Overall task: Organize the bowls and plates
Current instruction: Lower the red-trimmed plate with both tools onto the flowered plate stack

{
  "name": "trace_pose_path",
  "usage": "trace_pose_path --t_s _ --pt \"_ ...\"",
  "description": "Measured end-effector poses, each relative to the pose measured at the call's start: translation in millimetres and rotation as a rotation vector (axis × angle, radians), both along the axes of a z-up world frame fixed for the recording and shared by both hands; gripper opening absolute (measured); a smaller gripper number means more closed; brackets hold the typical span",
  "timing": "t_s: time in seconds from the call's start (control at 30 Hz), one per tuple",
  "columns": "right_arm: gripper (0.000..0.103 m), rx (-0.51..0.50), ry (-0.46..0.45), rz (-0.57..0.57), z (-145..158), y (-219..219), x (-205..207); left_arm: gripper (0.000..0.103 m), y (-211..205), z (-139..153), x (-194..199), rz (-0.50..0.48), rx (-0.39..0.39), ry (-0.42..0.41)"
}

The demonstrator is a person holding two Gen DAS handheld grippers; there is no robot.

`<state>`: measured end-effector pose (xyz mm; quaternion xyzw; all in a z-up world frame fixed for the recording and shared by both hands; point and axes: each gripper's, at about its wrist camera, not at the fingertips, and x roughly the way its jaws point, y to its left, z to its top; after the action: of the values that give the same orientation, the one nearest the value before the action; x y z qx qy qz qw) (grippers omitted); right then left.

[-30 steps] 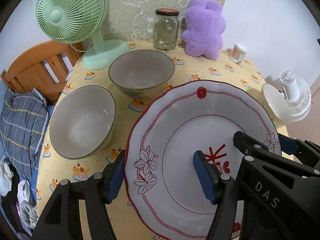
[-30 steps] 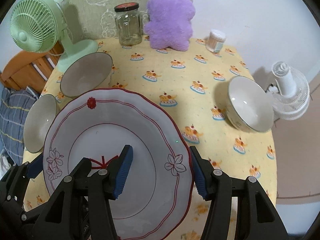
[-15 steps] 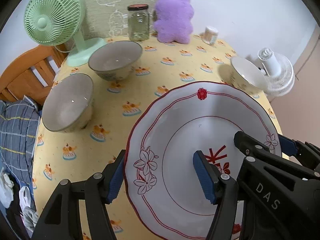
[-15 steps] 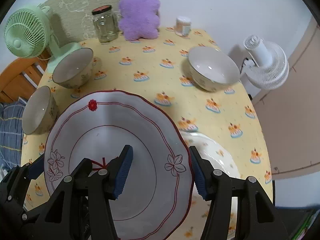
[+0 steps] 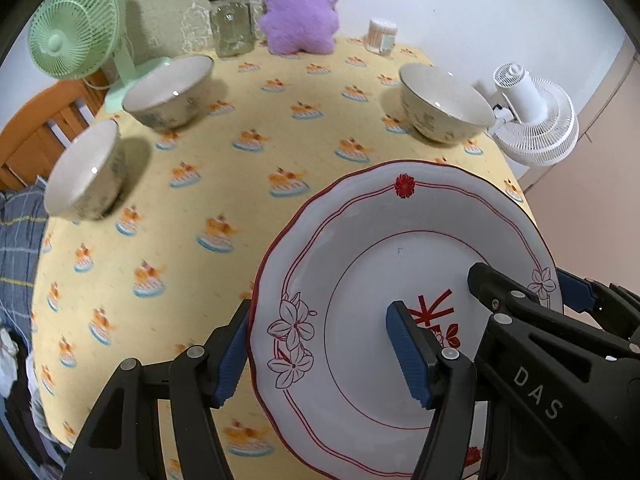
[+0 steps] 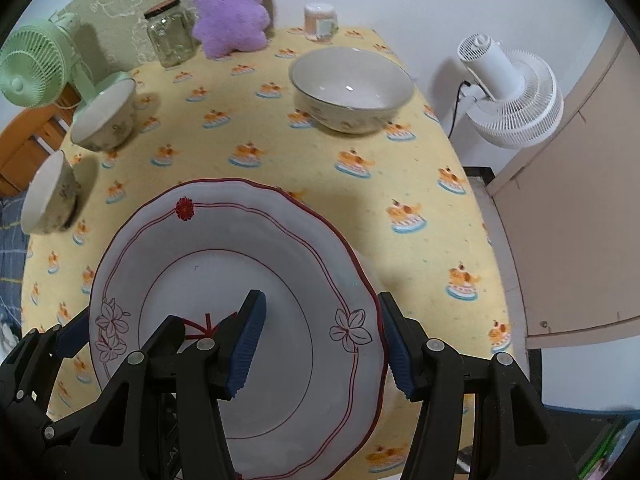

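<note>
A white plate with red trim (image 5: 384, 248) (image 6: 224, 248) is held between both grippers above the near right part of the table. My left gripper (image 5: 320, 348) is shut on its left rim. My right gripper (image 6: 324, 344) is shut on its right rim. Three cream bowls stand on the yellow cloth: one at the right (image 5: 444, 108) (image 6: 352, 88), one at the back left (image 5: 170, 92) (image 6: 106, 120), one at the left edge (image 5: 86, 170) (image 6: 50, 194). Below the held plate, a sliver of a second white plate (image 6: 370, 270) shows.
A green fan (image 5: 76, 28), a glass jar (image 5: 232, 22), a purple plush toy (image 5: 300, 8) and a small cotton-swab tub (image 5: 382, 36) stand along the back of the table. A white fan (image 6: 508, 92) stands off the right edge. A wooden chair (image 5: 44, 136) is at the left.
Both grippers, still holding the plate, have pulled back and to the right, away from the left bowls. The right bowl and the table's right edge have come into view.
</note>
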<state>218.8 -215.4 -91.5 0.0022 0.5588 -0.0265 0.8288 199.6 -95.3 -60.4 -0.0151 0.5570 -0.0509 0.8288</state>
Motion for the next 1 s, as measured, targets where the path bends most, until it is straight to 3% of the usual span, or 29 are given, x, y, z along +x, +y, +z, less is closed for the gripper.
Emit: trace_pose_path --t_s 0.43,0.8,1.0 --pt "0.061 0.009 0.064 0.070 -29.0 -34.6 -0.9 0.066 -31.9 -25.6 -11.5 0.085 0.003 0.055" --pt "0.061 0.011 0.052 0.138 -32.6 -29.3 7.1 0.067 -31.1 -29.9 -10.3 0.139 0.031 0.046" --pt "0.061 0.058 0.058 0.148 -29.7 -36.7 4.4 0.067 -32.3 -29.4 -9.7 0.139 0.034 0.051"
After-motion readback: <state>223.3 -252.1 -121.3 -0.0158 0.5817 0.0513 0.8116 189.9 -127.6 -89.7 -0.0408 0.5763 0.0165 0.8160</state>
